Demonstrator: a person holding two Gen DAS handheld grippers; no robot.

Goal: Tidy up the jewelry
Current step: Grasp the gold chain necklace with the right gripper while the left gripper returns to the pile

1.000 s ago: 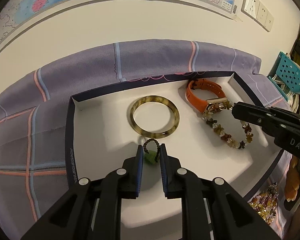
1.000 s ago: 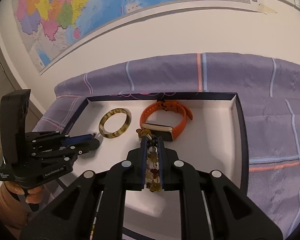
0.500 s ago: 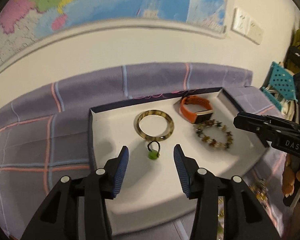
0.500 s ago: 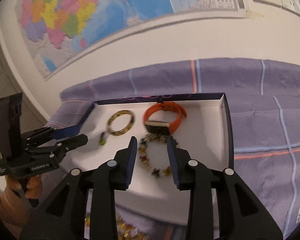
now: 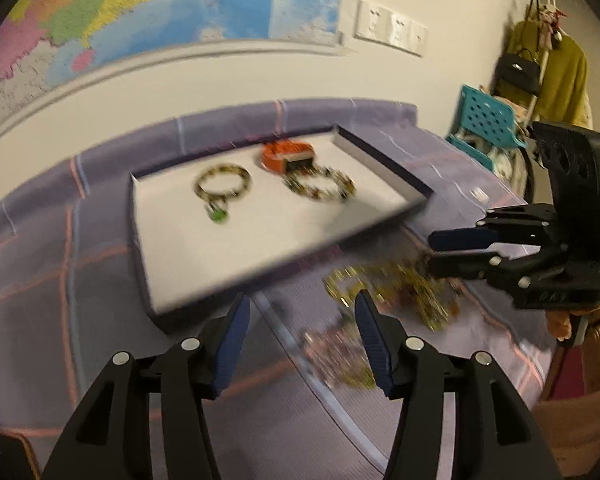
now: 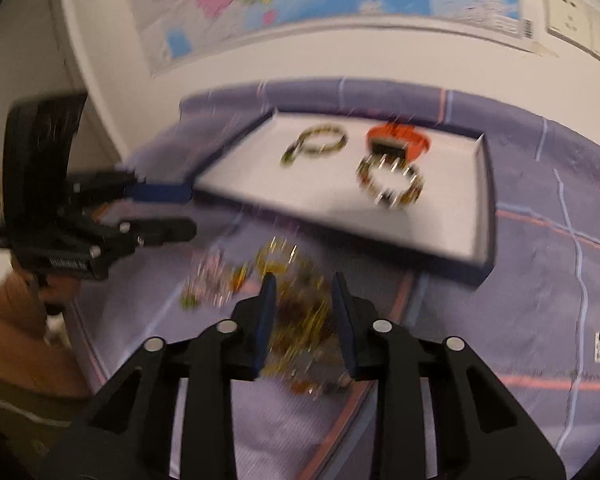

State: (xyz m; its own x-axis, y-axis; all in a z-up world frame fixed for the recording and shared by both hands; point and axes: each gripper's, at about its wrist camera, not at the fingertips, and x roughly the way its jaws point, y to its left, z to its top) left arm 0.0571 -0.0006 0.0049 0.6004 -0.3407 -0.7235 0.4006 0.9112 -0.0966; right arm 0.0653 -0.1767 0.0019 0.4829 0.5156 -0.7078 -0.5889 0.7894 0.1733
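A white tray [image 5: 260, 248] with a dark rim lies on the purple cloth. In it are a tortoiseshell bangle [image 5: 222, 180], a green-bead ring [image 5: 219, 215], an orange watch band [image 5: 287, 155] and a beaded bracelet [image 5: 320, 184]. A blurred heap of gold jewelry [image 5: 396, 284] and a pinkish piece [image 5: 336, 354] lie on the cloth in front of the tray. My left gripper [image 5: 300, 312] is open and empty above the cloth. My right gripper [image 6: 302, 292] is open over the gold heap [image 6: 300, 312]; the tray [image 6: 324, 208] lies beyond.
A purple plaid cloth [image 5: 60, 300] covers the table against a white wall with a map [image 5: 140, 8]. A blue basket [image 5: 488, 124] and hanging clothes stand at the right. The right gripper's body [image 5: 560, 240] shows in the left wrist view.
Both grippers have pulled back from the tray and swung down toward the loose jewelry on the cloth. Both stay open; the views are blurred by motion.
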